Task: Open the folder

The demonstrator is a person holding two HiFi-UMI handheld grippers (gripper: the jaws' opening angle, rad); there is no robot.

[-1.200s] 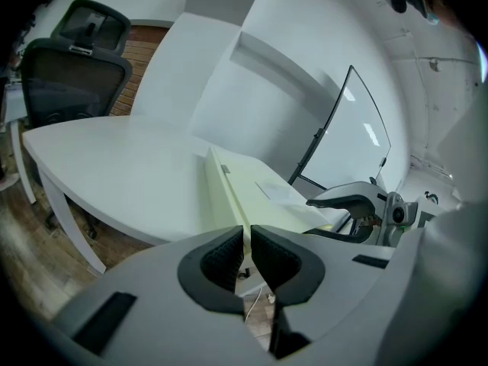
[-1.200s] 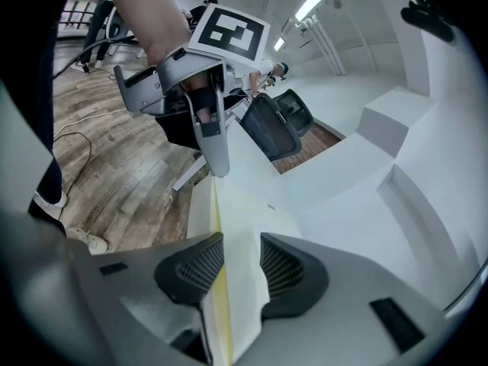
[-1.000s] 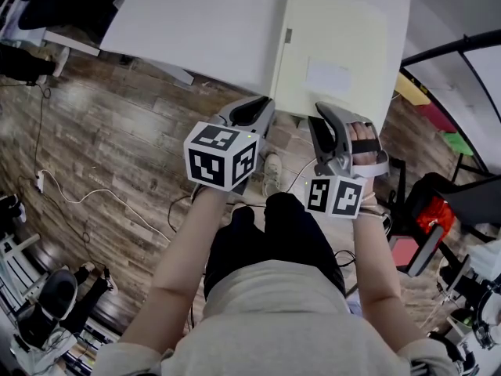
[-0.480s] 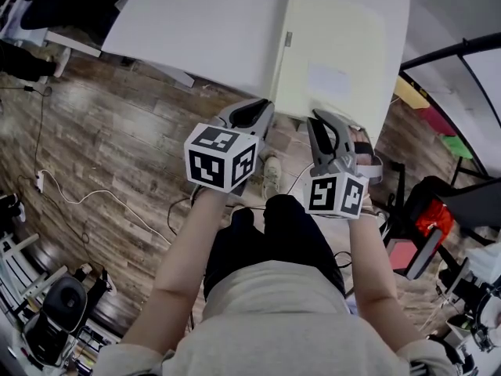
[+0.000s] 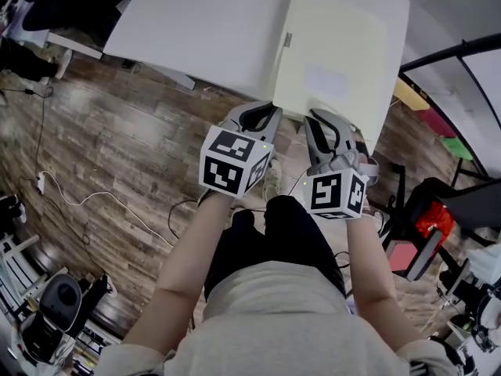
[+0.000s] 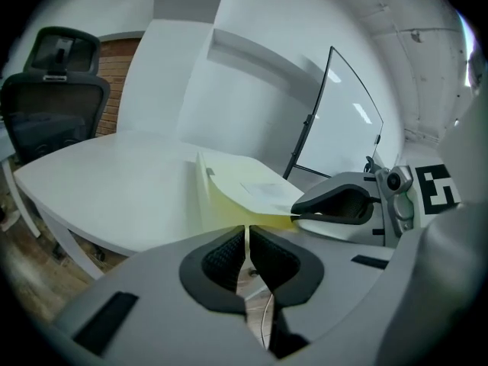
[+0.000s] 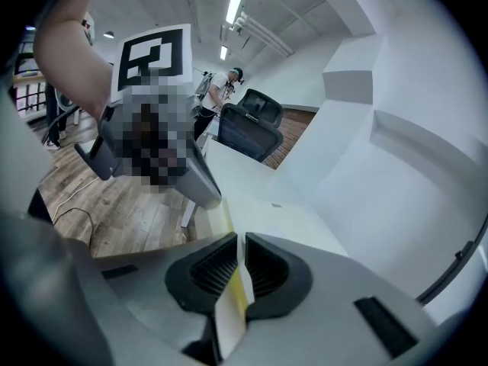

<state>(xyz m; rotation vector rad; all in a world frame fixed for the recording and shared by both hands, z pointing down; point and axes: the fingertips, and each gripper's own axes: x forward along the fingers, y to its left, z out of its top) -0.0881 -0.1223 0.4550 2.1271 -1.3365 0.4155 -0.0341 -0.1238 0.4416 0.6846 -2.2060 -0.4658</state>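
A pale yellow folder (image 5: 337, 53) lies closed on the right part of the white table (image 5: 203, 30), with a white label (image 5: 327, 81) on its cover. Both grippers meet its near edge. My left gripper (image 5: 266, 110) is at the near left corner. Its jaws (image 6: 245, 239) stand almost together, with a thin pale strip of the folder (image 6: 244, 193) between the pads. My right gripper (image 5: 313, 116) is further right along that edge. Its pads (image 7: 240, 239) press on a yellow sheet of the folder (image 7: 232, 303).
A black office chair (image 6: 53, 105) stands beyond the table's far left. The wooden floor (image 5: 94, 155) below carries loose cables (image 5: 78, 202). A black frame (image 5: 446, 53) and red items (image 5: 430, 210) are to the right. A person (image 7: 229, 86) stands far off.
The right gripper has rolled and its jaws have come together on the folder's near edge. The left gripper has rolled a little and shifted slightly right.
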